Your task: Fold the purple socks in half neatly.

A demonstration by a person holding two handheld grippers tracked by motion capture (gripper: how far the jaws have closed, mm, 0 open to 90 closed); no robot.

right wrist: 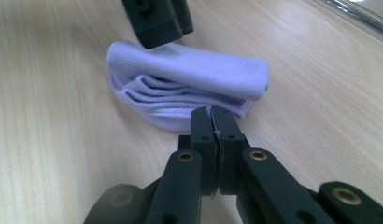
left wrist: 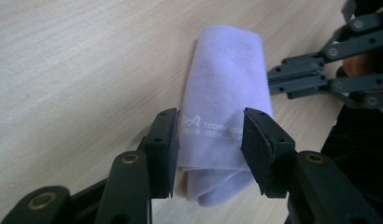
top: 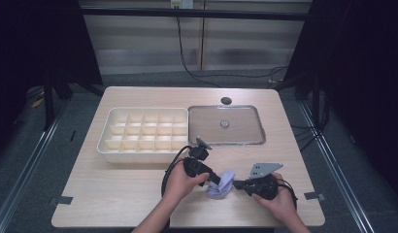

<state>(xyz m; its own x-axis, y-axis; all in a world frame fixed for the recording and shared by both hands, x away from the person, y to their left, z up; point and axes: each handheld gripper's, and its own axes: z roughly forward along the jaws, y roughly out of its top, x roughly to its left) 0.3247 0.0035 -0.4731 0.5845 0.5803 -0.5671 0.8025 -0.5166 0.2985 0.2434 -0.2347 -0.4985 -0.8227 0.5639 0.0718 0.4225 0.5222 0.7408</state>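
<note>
A folded lilac cloth with white print lies on the wooden table near its front edge. My left gripper comes at it from the left and stands open, its two pads on either side of the cloth without squeezing it. In the high view the left gripper meets the cloth's left side. My right gripper is shut, its tips against the folded edge of the cloth. Whether a layer is caught between them I cannot tell. The right gripper sits just right of the cloth.
A white box divided into several empty compartments stands at the middle left. Beside it lies a clear rectangular lid with a small knob. A dark round hole is near the table's far edge. The front edge is close to both hands.
</note>
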